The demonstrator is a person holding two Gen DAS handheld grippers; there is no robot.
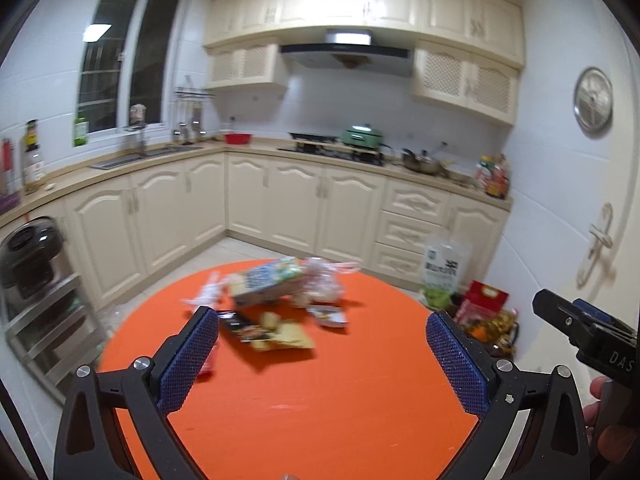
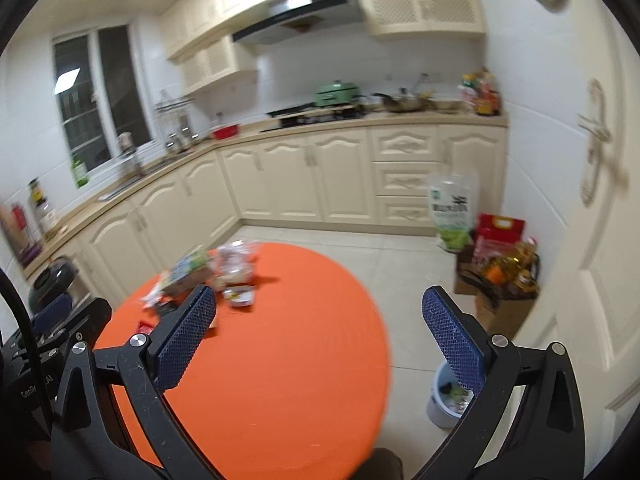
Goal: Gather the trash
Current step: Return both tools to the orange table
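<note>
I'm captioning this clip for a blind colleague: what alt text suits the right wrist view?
The open right tool hovers over a round orange table with wrappers and bags heaped at its far edge. A small white bin stands on the floor to the right.

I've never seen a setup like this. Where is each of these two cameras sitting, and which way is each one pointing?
Left wrist view: on the left gripper, looking across the orange round table at the trash pile and kitchen; its open fingers, the right gripper and a hand show.
Right wrist view: on the right gripper, angled further right, toward floor, white bin and door; its open fingers show, with the left gripper at the left edge.
Shared: table, trash pile, counters, green pot.
</note>
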